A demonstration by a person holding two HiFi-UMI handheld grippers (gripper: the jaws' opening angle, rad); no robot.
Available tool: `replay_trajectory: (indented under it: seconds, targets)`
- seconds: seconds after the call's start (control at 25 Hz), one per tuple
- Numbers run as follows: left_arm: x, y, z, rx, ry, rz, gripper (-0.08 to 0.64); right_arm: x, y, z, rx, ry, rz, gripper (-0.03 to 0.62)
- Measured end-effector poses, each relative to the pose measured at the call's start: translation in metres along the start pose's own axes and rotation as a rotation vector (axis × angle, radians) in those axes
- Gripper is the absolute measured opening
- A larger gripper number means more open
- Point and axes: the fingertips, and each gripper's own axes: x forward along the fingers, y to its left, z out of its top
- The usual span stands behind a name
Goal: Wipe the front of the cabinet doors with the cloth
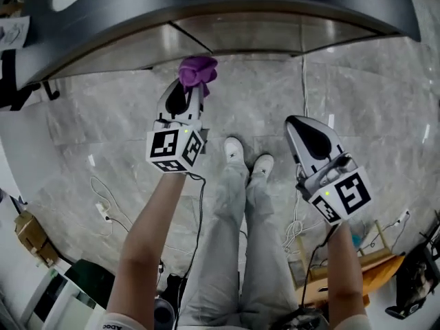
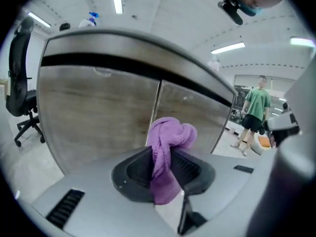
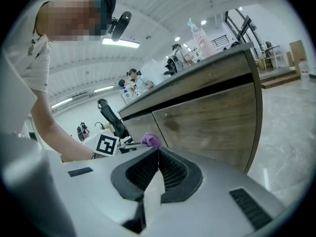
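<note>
My left gripper (image 1: pixel 187 91) is shut on a purple cloth (image 1: pixel 198 70), bunched into a wad beyond the jaw tips. In the left gripper view the cloth (image 2: pixel 169 141) hangs pinched between the dark pads, just short of the wood-grain cabinet doors (image 2: pixel 98 112) near the vertical seam between two doors. The doors (image 1: pixel 227 36) run under a dark countertop in the head view. My right gripper (image 1: pixel 307 133) hovers lower right, away from the cabinet, jaws shut with nothing between them (image 3: pixel 157 154). The right gripper view shows the cloth (image 3: pixel 151 140) and door fronts (image 3: pixel 207 120).
The grey marble floor (image 1: pixel 371 102) lies below. The person's white shoes (image 1: pixel 246 158) stand between the grippers. Cables (image 1: pixel 103 201) trail on the floor at left. An office chair (image 2: pixel 22 93) stands left of the cabinet; a person in green (image 2: pixel 254 112) stands far right.
</note>
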Motion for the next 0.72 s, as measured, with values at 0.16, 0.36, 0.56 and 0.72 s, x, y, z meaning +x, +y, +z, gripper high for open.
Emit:
replay_trajectory:
  seconds: [0.16, 0.36, 0.56, 0.72]
  targets:
    - [-0.022, -0.004, 0.049, 0.02, -0.076, -0.02, 0.092, -0.007, 0.019, 0.015, -0.036, 0.003, 0.02, 0.028]
    - [-0.022, 0.001, 0.088, 0.082, -0.162, -0.083, 0.094, 0.02, 0.042, 0.017, -0.057, -0.001, 0.025, 0.028]
    - [0.001, 0.013, 0.099, 0.038, -0.192, -0.127, 0.094, 0.052, 0.055, 0.01, -0.032, -0.005, -0.012, 0.028]
    - [0.004, 0.033, 0.103, 0.033, -0.194, -0.159, 0.094, 0.076, 0.072, 0.009, 0.002, -0.027, -0.056, 0.028]
